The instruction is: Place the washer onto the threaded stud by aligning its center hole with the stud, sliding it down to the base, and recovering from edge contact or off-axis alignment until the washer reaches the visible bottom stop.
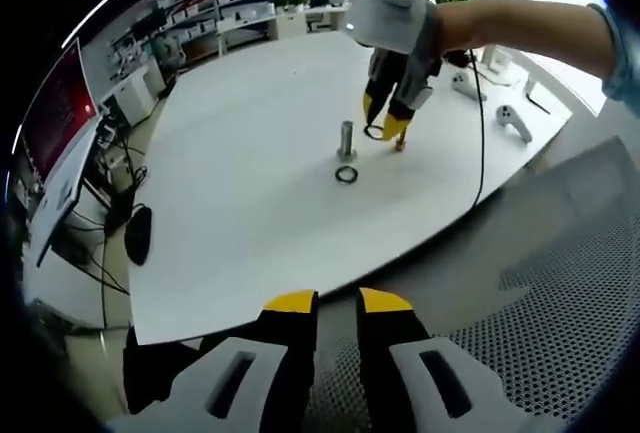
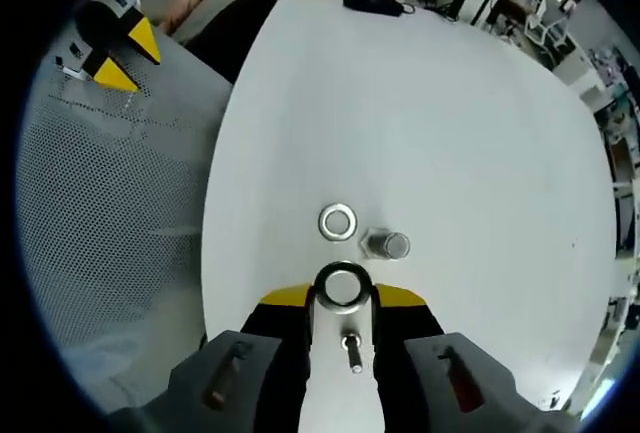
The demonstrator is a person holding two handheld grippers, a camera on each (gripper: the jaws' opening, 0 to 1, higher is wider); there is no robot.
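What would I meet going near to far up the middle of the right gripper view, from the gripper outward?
Right gripper with yellow tips, shut on a silver metal washer → loose silver metal washer lying flat on the white table → black computer mouse at the far table edge.

No text, label or number is legible — neither view offers any.

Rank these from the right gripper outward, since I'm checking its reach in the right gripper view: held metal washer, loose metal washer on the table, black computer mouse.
1. Held metal washer, between the yellow tips.
2. Loose metal washer, on the white table beyond.
3. Black computer mouse, at the table's far edge.
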